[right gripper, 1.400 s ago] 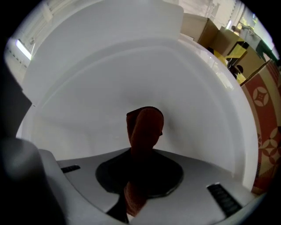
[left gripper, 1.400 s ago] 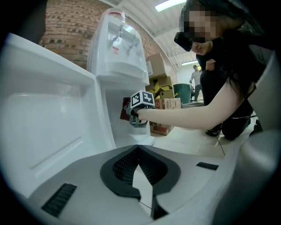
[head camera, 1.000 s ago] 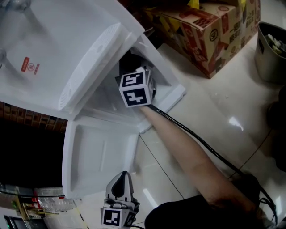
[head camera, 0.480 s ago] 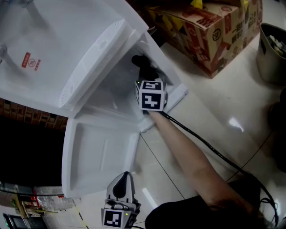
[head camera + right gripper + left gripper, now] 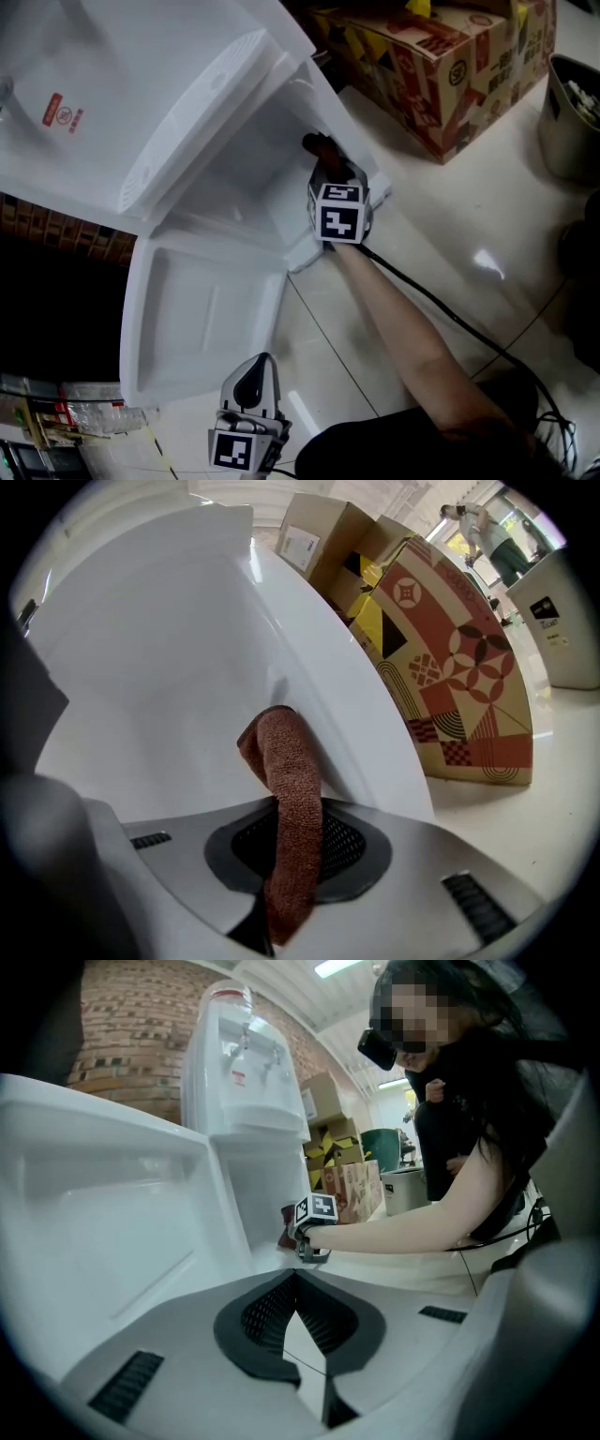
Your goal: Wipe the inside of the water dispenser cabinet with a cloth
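Inside the open cabinet point(image 5: 234, 187) of the water dispenser point(image 5: 94, 84), brown cloth point(image 5: 284, 761) clamped in right gripper point(image 5: 291, 850), free end against white inner wall. Left gripper point(image 5: 296, 1279) clenched, empty, low beside cabinet door point(image 5: 187, 309). Cardboard box point(image 5: 441, 56) on floor point(image 5: 450, 206) nearby.

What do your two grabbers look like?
The left gripper and right gripper have pale grey fingers, black ribbed pads and a white cube with black square markers. A black cable trails from the right one. The person wears a black top.
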Tool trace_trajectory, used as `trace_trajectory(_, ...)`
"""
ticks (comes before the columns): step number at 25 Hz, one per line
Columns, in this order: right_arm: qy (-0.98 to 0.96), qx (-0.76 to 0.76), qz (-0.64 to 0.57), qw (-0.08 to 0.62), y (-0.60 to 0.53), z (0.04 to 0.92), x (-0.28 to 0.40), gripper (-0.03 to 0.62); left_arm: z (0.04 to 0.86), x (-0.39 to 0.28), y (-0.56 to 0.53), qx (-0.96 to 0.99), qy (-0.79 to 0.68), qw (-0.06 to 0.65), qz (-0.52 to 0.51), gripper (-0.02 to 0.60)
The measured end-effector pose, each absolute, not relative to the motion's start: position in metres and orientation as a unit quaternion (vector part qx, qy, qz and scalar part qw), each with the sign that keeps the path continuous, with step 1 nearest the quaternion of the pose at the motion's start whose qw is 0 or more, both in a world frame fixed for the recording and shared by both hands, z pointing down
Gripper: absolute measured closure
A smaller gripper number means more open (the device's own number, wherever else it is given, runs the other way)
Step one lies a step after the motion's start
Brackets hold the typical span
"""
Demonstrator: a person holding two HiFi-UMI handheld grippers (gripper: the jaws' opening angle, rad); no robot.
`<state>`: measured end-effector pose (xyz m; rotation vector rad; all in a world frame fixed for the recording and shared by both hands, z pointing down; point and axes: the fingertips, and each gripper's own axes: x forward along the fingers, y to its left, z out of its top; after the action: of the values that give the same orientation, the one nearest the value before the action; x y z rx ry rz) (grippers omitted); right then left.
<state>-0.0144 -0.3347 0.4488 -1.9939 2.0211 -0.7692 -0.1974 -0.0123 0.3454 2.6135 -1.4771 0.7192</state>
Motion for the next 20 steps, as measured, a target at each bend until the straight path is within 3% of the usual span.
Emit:
trace_trajectory(10,0.702,-0.664,-0.252,0.054,-0.329,0.455,-0.015,0.52,0.34,-0.204,-0.009,0.841,-0.492,0.02,0.224,0.606)
trace_trajectory(20,0.811,-0.562,-0.147,-0.069,-0.237,0.414,-0.054,0.522,0.34,-0.165,-0.045,0.854,-0.495,0.034,0.155,0.606)
